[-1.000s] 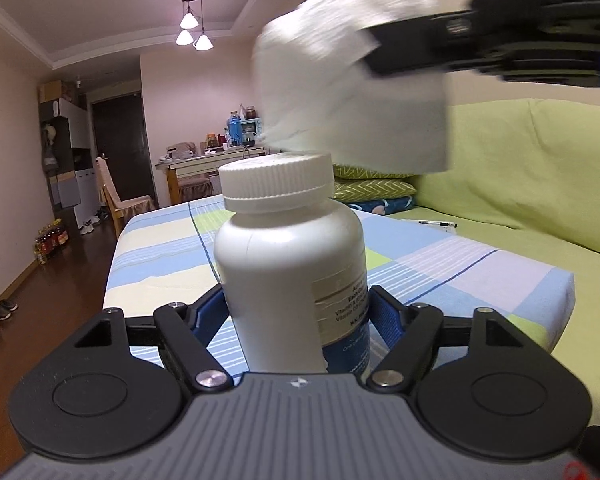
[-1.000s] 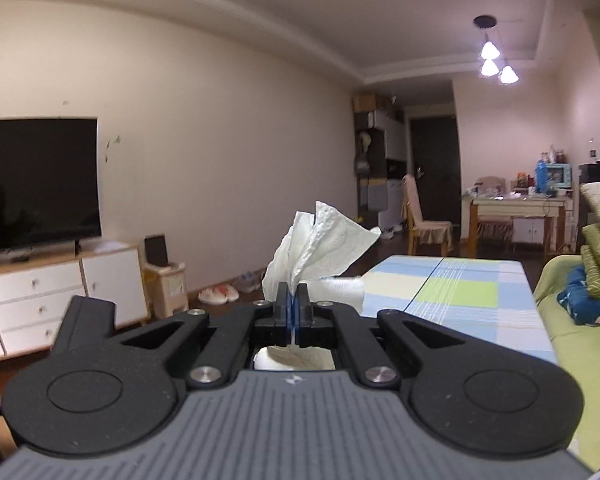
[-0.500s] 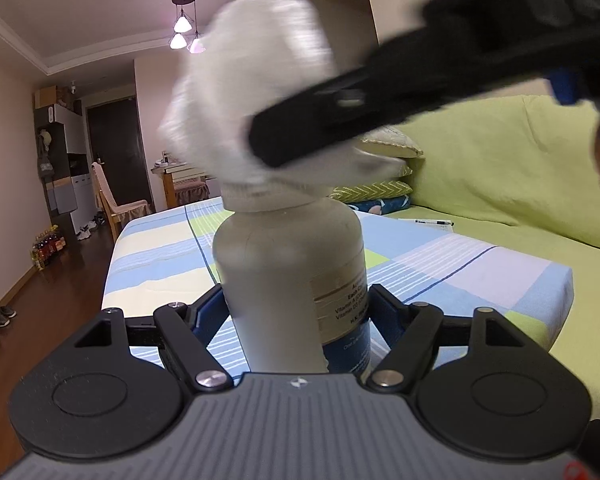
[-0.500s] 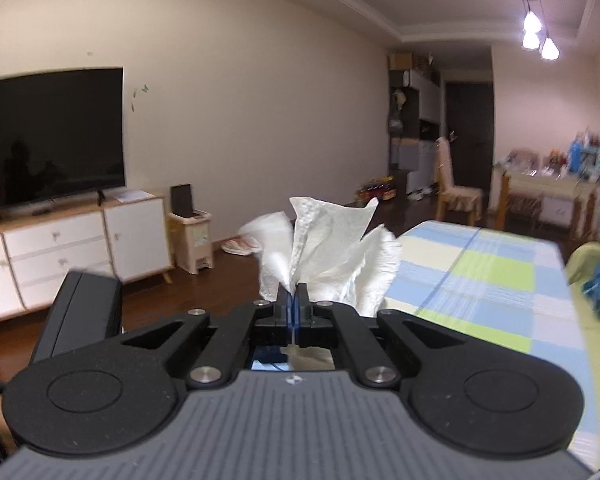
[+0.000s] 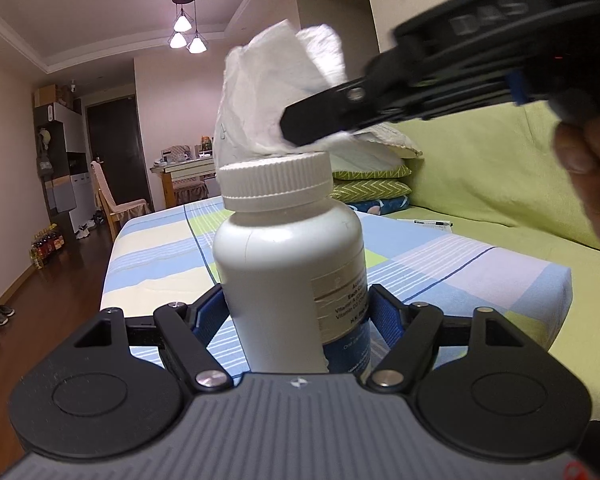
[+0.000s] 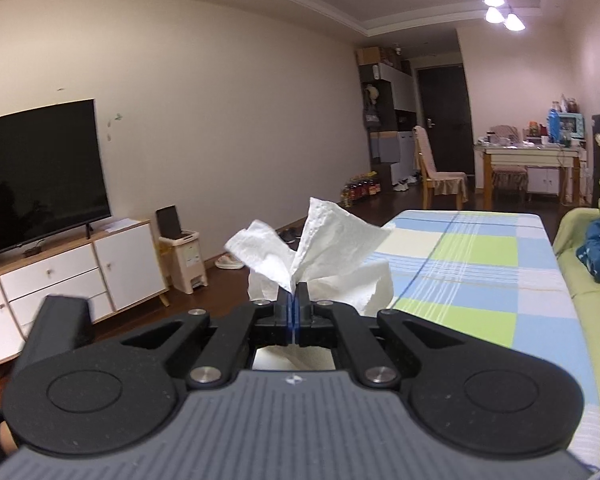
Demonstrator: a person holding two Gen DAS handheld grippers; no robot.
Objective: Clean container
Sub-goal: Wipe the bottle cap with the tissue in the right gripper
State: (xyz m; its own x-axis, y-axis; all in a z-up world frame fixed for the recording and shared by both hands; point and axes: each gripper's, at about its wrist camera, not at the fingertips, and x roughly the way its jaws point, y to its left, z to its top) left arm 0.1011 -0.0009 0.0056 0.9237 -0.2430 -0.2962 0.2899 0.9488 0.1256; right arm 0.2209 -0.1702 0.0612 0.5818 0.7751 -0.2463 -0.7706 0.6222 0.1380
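Nearest the left wrist camera, the left gripper (image 5: 296, 312) had its blue-padded fingers (image 5: 386, 316) clamped on the lower body of a white plastic bottle (image 5: 288, 276). The bottle stood upright, its long axis vertical and its ribbed white cap (image 5: 276, 184) on top, held above the checked cloth of the desk (image 5: 460, 264). Its label, turned toward the right, showed partial lines reading "Each C…", "Vitamin A (C…" and "Vitamin D3 (Cho…"; the rest was too small to read.

Just above the cap, the right gripper (image 5: 290, 124) came in from the upper right with "DAS" embossed on its black body, its fingers closed together on a crumpled white paper towel (image 5: 268, 108) that rested against the cap's top. A hand (image 5: 592, 184) showed at the right edge.

The right wrist view showed the pinch head-on: the right gripper (image 6: 294, 300) had its 2 fingers pressed together with the paper towel (image 6: 332, 248) fanning out above them. The bottle was hidden there. That view alone showed a television (image 6: 36, 172) on a white cabinet. Beyond the desk, the left view showed a green sofa (image 5: 500, 176) and stacked cushions.
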